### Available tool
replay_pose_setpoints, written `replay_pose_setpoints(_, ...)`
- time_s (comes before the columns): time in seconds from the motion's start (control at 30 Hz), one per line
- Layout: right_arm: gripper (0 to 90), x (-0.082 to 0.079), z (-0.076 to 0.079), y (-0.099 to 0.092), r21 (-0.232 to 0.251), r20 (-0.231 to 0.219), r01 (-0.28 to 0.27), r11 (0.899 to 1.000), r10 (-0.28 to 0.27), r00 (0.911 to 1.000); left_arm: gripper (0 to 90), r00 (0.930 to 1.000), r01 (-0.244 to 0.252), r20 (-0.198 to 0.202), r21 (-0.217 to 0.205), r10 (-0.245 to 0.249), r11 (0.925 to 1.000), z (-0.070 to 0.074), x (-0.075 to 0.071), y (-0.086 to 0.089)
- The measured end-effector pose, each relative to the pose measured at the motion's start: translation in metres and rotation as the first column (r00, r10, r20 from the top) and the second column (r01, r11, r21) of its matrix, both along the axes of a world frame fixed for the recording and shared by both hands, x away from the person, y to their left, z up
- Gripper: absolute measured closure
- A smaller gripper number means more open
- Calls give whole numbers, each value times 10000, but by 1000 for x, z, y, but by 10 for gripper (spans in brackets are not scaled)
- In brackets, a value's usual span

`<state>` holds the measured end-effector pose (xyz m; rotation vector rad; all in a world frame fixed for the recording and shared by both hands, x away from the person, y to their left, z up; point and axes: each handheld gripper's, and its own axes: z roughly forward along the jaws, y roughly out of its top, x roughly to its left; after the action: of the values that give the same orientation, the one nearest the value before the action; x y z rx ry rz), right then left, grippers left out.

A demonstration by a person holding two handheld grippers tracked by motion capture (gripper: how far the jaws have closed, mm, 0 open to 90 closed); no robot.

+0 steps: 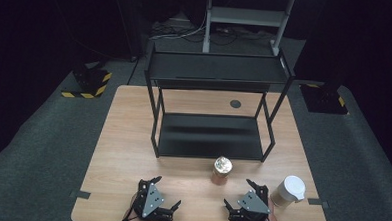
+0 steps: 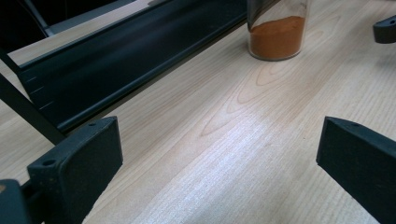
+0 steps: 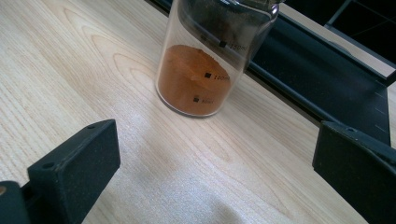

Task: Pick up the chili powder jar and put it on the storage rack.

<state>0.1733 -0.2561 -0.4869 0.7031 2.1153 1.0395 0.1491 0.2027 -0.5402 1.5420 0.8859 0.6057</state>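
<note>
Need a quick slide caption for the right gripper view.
Open right gripper faces a clear jar of orange powder on the wooden table.

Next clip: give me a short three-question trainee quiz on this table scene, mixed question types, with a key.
1. True or false: the glass jar of orange powder stands on the rack's lower shelf.
2. Which stands nearer the right gripper? A) the jar B) the rack C) the white-lidded cup
3. Fill in: both the left gripper and the right one have their jaws ____.

Key: 1 false, it stands on the table in front of the rack; 2 C; 3 open, nothing between them.
</note>
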Motion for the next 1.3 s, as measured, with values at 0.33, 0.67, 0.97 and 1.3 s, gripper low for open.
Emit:
replay_pose_setpoints(0.33, 0, 4, 0, -9, 323, -123, -100, 9994, 104, 9999, 7, 9999, -107, -3, 125, 107, 9999, 0, 0, -4)
replay_pose_setpoints(0.67, 0, 3, 0, -12, 372, -98, 57, 9993, -54, 9999, 5, 10000, 40, -21, 237, -40, 9997, 1, 1, -2)
replay_pose_setpoints(0.97, 0, 5, 0, -14, 418, -142, 0, 9991, 6, 9999, 5, 10000, 20, 29, 5, -20, 10000, 0, -1, 0)
replay_pose_setpoints(1.3, 0, 4, -1, -15, 511, -111, 45, 9987, -39, 9999, 3, 9998, 2, -204, -402, -10, 9992, 3, -2, 2)
